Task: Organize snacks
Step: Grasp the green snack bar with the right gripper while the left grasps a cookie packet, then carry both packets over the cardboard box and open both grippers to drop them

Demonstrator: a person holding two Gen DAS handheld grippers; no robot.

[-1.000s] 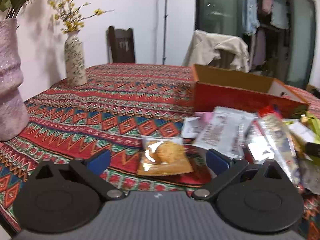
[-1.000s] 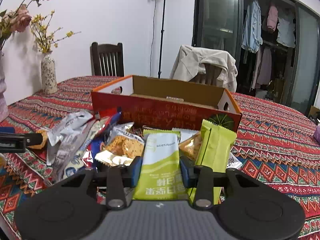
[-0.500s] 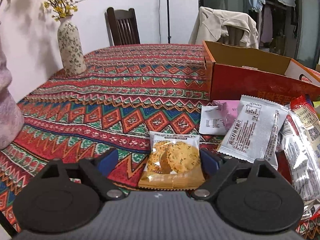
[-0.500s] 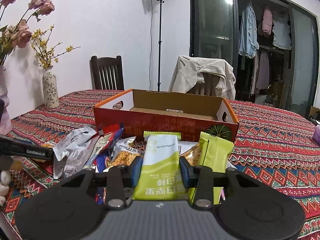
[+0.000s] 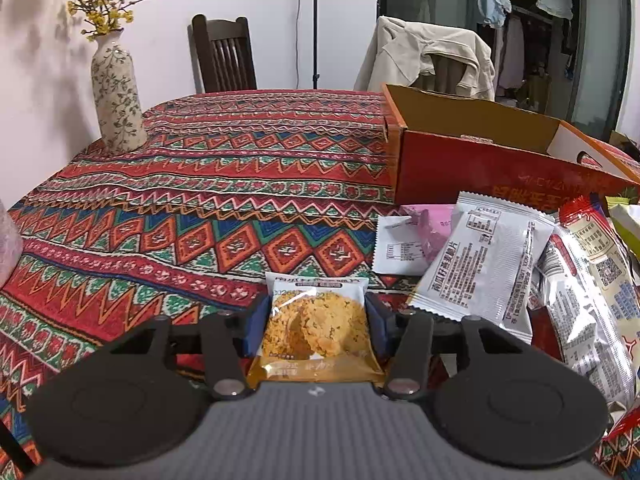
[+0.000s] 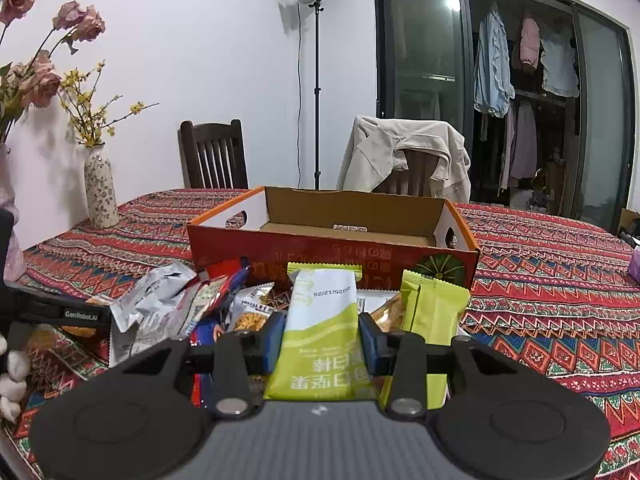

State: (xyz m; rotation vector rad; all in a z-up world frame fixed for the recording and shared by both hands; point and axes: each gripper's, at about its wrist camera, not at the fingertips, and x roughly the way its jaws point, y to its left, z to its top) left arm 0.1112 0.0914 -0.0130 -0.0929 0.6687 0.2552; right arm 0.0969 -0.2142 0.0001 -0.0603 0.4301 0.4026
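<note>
On the table (image 5: 240, 168), the snack packets (image 5: 488, 268) lie heaped just near of the open box (image 5: 500, 168), the cookie packet (image 5: 316, 324) left of them, the vase (image 5: 116, 96) far left.

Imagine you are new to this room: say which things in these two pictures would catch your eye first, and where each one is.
First, the open orange box at mid-table, with a heap of snack packets against its near side. Then each gripper's catch: the left gripper, whose jaws have just been closing, has a cookie packet between them, and the right gripper is shut on a green-and-white bar.
</note>
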